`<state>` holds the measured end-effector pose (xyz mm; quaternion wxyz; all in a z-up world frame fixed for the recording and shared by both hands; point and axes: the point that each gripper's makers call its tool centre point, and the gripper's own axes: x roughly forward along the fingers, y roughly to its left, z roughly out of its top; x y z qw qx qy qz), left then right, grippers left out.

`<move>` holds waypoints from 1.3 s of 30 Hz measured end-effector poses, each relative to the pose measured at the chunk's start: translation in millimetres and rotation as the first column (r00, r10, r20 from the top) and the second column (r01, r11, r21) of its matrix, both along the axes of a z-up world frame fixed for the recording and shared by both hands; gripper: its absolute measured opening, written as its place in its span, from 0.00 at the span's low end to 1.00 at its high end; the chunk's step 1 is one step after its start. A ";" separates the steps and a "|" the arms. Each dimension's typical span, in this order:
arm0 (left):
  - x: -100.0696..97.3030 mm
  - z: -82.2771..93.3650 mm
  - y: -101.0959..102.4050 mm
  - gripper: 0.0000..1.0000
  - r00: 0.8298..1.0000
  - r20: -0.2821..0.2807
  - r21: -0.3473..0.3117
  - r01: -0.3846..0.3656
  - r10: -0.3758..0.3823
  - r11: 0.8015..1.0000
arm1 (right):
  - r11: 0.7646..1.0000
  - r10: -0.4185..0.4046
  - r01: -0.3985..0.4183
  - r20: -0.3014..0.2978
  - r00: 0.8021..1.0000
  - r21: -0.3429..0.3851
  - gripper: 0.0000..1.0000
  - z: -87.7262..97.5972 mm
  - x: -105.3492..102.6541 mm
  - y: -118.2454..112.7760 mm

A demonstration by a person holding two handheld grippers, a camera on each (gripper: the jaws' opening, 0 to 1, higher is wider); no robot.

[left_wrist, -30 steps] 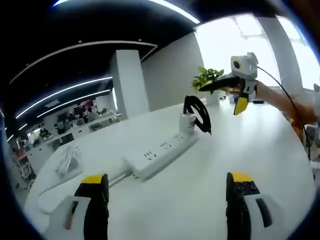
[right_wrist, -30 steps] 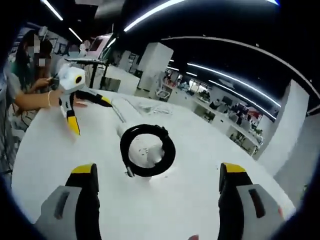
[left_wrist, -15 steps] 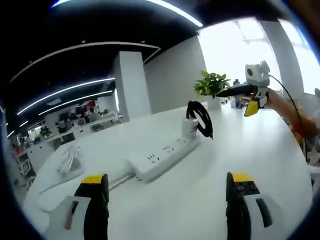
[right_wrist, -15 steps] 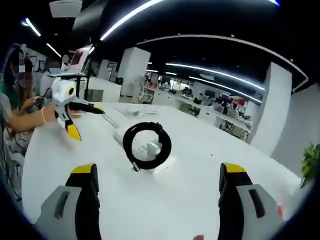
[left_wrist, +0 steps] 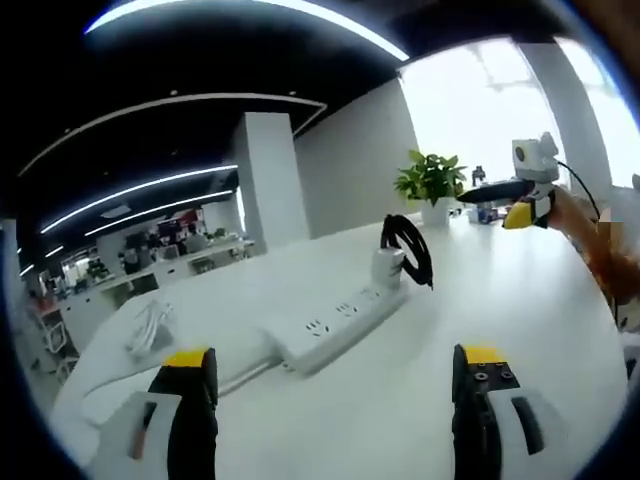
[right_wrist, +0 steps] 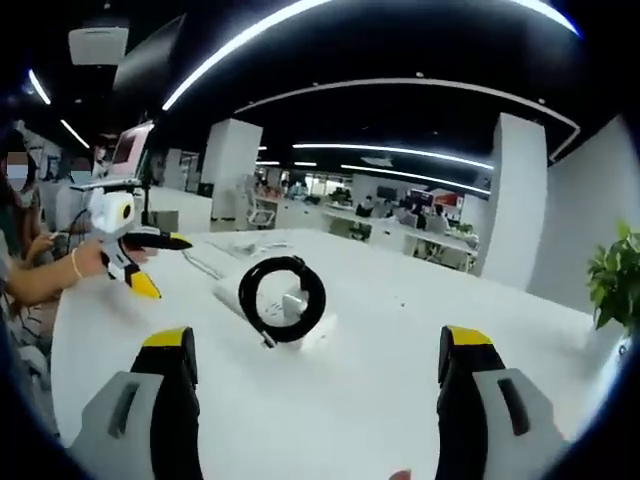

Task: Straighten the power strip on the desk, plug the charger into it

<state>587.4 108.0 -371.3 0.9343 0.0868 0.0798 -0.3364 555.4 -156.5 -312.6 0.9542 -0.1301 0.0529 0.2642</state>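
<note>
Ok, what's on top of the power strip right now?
A white charger stands at the far end of the power strip, its coiled black cable looped beside it. Whether its prongs are seated is hidden. The other sockets look empty.

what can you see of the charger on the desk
The charger is a small white block, plastic by its look, standing upright at the far end of the white power strip, apparently plugged into it. Its black cable is wound in a neat round coil propped against it. Neither gripper touches it.
</note>
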 end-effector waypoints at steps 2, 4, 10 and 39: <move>-0.9 -0.8 -0.8 0.99 1.000 -0.009 0.000 0.006 -0.006 1.000 | 1.000 -0.011 0.011 0.000 1.000 0.003 1.00 -0.2 -3.8 -0.4; -1.6 -4.0 0.3 0.99 1.000 -0.025 0.014 0.005 -0.004 1.000 | 1.000 -0.017 0.017 0.003 1.000 0.014 1.00 0.6 -8.4 -0.6; -1.4 -3.3 4.5 0.99 1.000 -0.021 0.040 -0.002 0.003 0.999 | 0.998 -0.031 0.030 0.016 0.999 0.061 1.00 5.3 -22.6 -1.1; -66.6 23.5 39.1 0.99 0.990 0.015 -0.028 -0.137 0.138 0.990 | 0.970 -0.172 0.172 -0.014 0.985 0.172 0.99 -14.5 -85.5 -31.0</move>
